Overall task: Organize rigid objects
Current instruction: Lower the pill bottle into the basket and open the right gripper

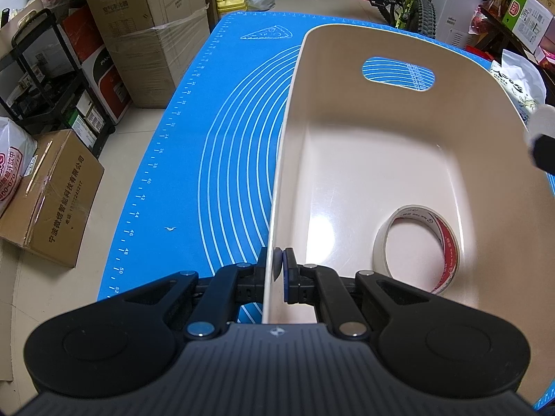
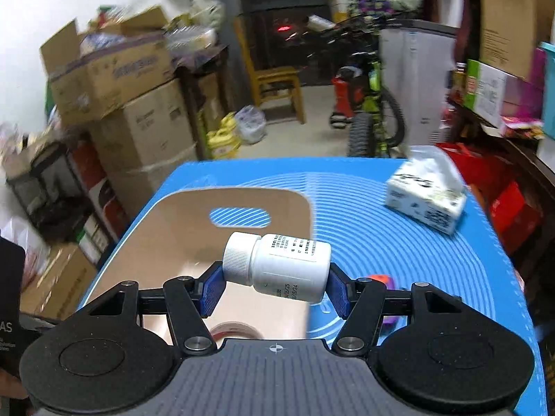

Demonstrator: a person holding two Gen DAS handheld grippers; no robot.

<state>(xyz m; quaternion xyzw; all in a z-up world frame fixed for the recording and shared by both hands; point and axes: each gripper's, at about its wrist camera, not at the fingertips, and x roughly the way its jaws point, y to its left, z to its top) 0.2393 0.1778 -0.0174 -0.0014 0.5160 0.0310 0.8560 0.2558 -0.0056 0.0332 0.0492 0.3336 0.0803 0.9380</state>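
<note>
The white pill bottle (image 2: 277, 267) looks light, stiff and a little slick, best taken across its body. The right hand-held gripper (image 2: 274, 289) pinches it sideways, fairly wide, in the air over the beige bin (image 2: 180, 228). The left hand-held gripper (image 1: 279, 270) is pressed together on the bin's near wall; a tape roll (image 1: 418, 248) lies inside on the bench's blue mat (image 1: 208, 156).

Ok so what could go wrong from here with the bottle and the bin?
The white bottle lies sideways between the right gripper fingers, over the bin's right rim; released now, it might land on the blue mat. The left gripper pinches the bin wall, so a tug could tip it, with the tape roll inside.
</note>
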